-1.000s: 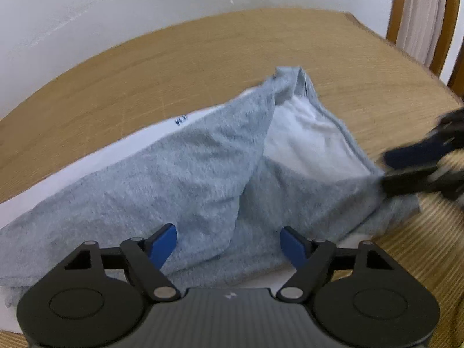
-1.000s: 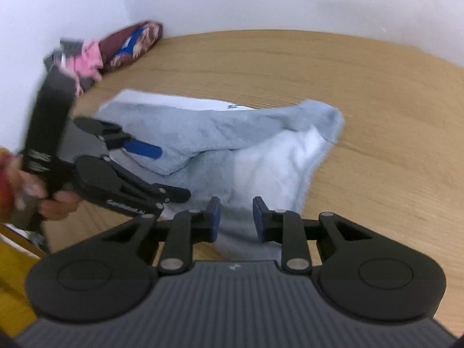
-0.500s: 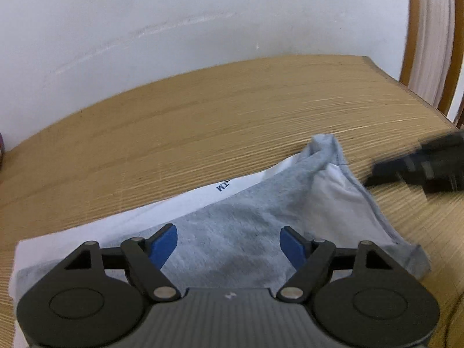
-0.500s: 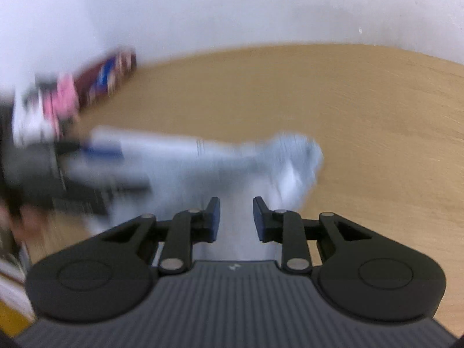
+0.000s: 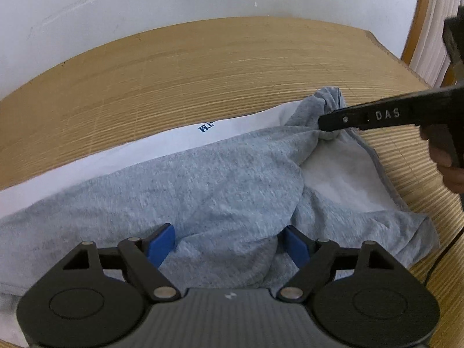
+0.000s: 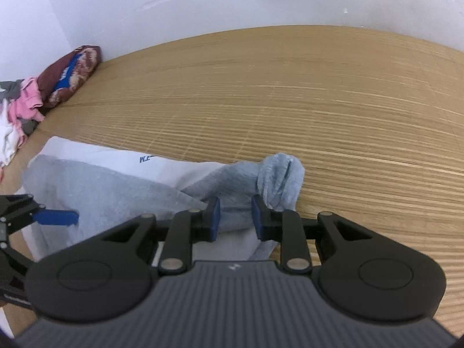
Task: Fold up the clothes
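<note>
A grey garment (image 5: 203,191) lies rumpled on a white garment (image 5: 145,150) with blue lettering, both on a woven bamboo mat (image 5: 203,66). My left gripper (image 5: 229,243) stands open low over the grey cloth's near edge, and a fold bulges between its blue pads. My right gripper (image 6: 234,217) has its jaws closing around the grey garment's (image 6: 101,185) bunched far corner (image 6: 279,177). Cloth sits between the pads, which still stand apart. In the left wrist view the right gripper (image 5: 327,121) reaches in from the right onto that corner.
A pile of pink, white and maroon patterned clothes (image 6: 58,84) sits in the far left corner by the wall. A wooden chair back (image 5: 420,14) stands at the right. A person's hand (image 5: 446,159) holds the right gripper. Bare mat (image 6: 319,101) stretches beyond the garments.
My right gripper has swung in from the right and come down onto the grey garment's bunched corner. The left gripper has shifted slightly along the near edge, still open.
</note>
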Available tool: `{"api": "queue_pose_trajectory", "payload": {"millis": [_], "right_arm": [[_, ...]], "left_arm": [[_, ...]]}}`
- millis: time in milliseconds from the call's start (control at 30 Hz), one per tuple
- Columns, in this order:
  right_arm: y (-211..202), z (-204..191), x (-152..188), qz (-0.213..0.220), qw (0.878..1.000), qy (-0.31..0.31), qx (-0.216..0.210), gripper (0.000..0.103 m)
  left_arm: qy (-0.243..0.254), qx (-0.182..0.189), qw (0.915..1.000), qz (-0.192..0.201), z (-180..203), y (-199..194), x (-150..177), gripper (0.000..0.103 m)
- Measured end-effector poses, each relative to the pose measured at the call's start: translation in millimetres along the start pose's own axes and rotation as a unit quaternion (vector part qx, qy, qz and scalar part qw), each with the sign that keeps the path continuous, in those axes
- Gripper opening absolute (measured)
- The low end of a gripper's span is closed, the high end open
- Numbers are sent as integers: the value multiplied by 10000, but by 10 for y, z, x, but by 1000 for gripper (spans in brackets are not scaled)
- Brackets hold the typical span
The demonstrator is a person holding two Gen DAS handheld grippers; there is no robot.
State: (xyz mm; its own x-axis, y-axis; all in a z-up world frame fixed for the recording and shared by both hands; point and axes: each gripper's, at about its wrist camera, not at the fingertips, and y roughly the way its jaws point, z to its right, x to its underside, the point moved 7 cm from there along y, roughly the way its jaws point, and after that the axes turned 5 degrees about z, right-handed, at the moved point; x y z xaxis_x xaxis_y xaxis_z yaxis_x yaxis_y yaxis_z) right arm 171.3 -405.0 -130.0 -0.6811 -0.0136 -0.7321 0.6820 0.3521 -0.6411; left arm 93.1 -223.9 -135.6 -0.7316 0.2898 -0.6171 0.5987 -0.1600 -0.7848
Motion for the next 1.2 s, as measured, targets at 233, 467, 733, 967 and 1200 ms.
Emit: {"api": "queue_pose_trajectory", "payload": {"millis": [233,467,733,967,1200], "right_arm": [[-467,-466,47,442,9984,-194,292,33],[-438,-1407,362,283,9977,-598,131,44],[195,-3103,505,205,9926,-1144,-347,44],[692,-4205,598,-80,9601,-2777,-315,40],[1052,-4366,563,-726,9390,-3360,-107,24]], "left_arm": [[-38,-374,9991,205,-527,-449,136,81],[-81,-1019,9946,151,-1618,-657,404,81],[316,-507,9982,54,-2861,-786,839,81],[428,13,9990,94,-3433,-916,1032,81],[337,470,9982,153,-3574,-862,1147,81]]}}
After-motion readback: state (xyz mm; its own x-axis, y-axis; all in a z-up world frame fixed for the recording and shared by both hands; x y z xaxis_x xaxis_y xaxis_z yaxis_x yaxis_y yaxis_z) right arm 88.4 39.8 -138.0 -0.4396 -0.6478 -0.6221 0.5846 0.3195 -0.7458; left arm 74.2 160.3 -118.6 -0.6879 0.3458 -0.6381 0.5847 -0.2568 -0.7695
